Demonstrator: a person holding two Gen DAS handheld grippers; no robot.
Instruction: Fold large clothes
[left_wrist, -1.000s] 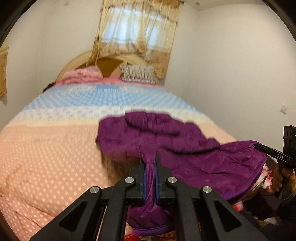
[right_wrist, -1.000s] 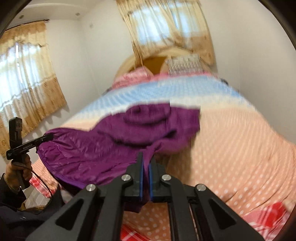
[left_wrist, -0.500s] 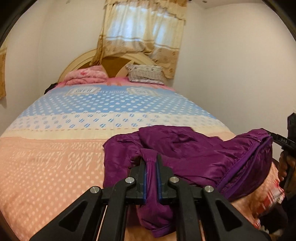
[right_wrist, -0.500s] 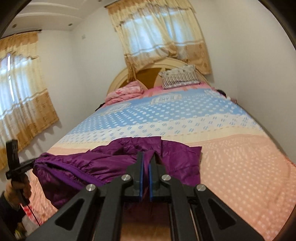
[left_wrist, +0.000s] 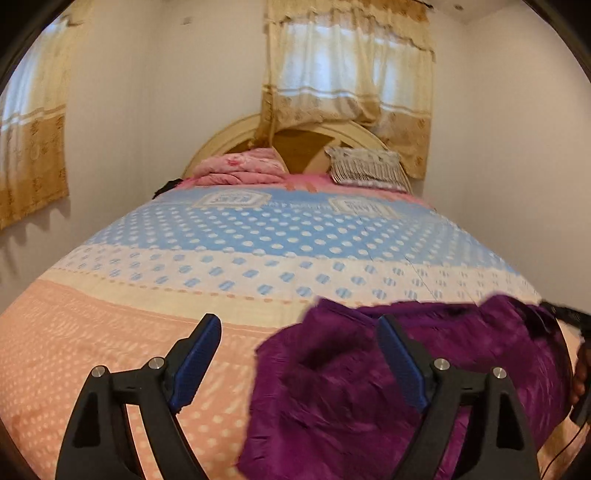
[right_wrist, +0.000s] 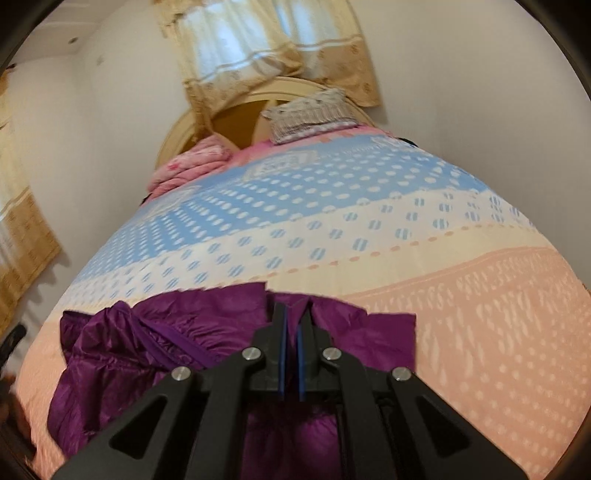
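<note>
A purple padded jacket (left_wrist: 332, 387) lies crumpled on the near, peach part of the bedspread (left_wrist: 110, 332). My left gripper (left_wrist: 295, 319) hovers over the jacket's left edge. Its jaws are opening wide, and the blue pads (left_wrist: 195, 362) touch no fabric. In the right wrist view the jacket (right_wrist: 147, 350) spreads to the left, below my right gripper (right_wrist: 292, 308). That gripper is shut on a pinched fold of the purple cloth. The right gripper's tip (left_wrist: 565, 317) and the hand holding it show at the right edge of the left wrist view.
The bed fills both views, with blue and cream dotted bands farther back. A folded pink quilt (left_wrist: 240, 168) and a patterned pillow (left_wrist: 365, 166) rest against the cream headboard (left_wrist: 221, 147). Curtained windows (left_wrist: 347, 74) hang behind and to the left. White walls stand close on both sides.
My left gripper went from shut on a jacket fold to wide open, letting the cloth drop. Both grippers moved forward over the bed and the jacket sank onto the bedspread.
</note>
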